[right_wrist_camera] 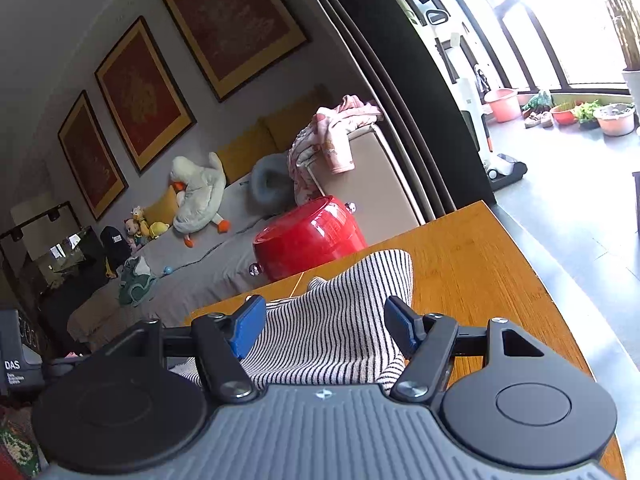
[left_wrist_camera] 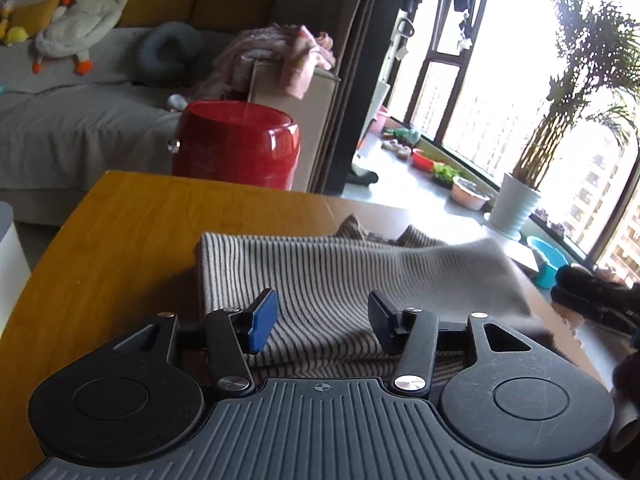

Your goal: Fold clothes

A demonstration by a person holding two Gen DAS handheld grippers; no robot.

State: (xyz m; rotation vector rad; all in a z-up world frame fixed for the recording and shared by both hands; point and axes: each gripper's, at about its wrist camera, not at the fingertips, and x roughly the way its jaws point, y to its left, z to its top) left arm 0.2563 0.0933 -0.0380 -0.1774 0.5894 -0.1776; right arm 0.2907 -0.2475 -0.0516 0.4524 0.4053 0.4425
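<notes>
A striped grey-and-white garment point(left_wrist_camera: 320, 280) lies bunched on the wooden table point(left_wrist_camera: 120, 232). Its right part is blurred in the left wrist view, as if in motion. My left gripper point(left_wrist_camera: 322, 320) is open, its jaws spread just above the near part of the garment, with nothing between them. In the right wrist view the same garment point(right_wrist_camera: 344, 312) lies between and beyond the spread jaws of my right gripper point(right_wrist_camera: 324, 328), which is open over it. A dark shape at the right edge of the left wrist view point(left_wrist_camera: 596, 296) may be the right gripper.
A red glossy stool point(left_wrist_camera: 236, 144) stands beyond the table's far edge, with a grey sofa point(left_wrist_camera: 60, 120) and a plush goose point(left_wrist_camera: 80, 20) behind. To the right are a window, a potted plant point(left_wrist_camera: 516, 204) and bowls on the floor. The table edge point(right_wrist_camera: 560, 292) runs along the right.
</notes>
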